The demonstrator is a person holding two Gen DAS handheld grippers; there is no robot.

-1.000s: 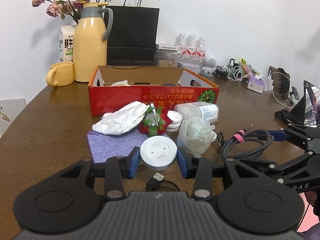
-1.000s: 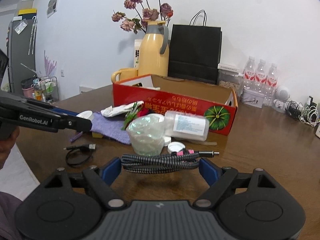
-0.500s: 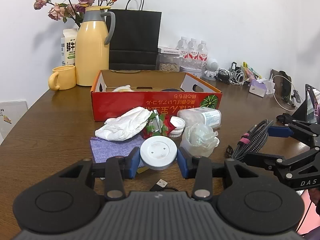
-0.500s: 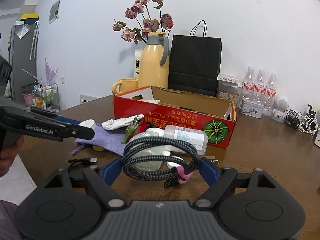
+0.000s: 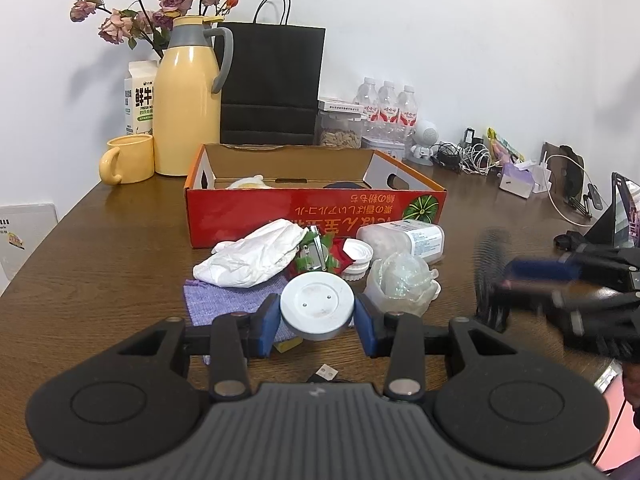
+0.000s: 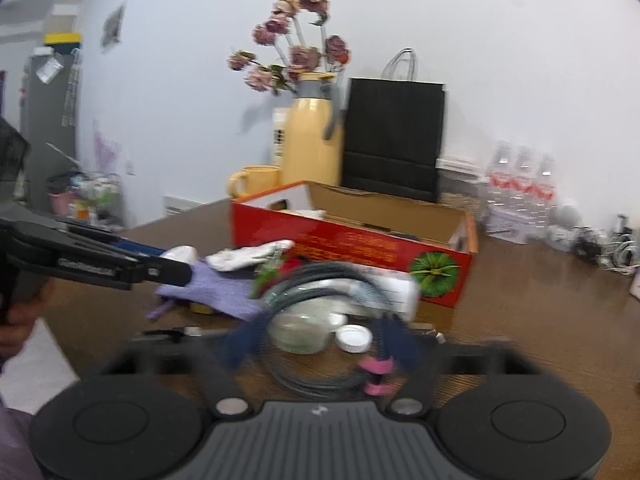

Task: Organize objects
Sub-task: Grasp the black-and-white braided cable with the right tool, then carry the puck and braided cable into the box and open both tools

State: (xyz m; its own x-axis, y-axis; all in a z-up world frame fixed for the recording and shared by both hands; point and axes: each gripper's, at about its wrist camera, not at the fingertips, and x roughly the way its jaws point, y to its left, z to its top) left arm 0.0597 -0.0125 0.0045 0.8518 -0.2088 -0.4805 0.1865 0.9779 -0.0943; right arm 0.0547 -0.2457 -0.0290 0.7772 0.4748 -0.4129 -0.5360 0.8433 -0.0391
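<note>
Pinching a white round disc (image 5: pixel 317 305) flat-face-up, left tongs (image 5: pixel 316 322) hover over the tabletop (image 5: pixel 100 264) before the red box (image 5: pixel 312 208). Right tongs (image 6: pixel 320 346) have just been closing on the coiled braided cable (image 6: pixel 320 280), loop upright, blurred.

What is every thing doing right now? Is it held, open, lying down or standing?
left gripper: shut on the white round disc.
right gripper: blurred, around the coiled cable.
red cardboard box: open on top.
clear bottle: lying on its side.
yellow jug: upright, lid on.
black paper bag: standing.
</note>
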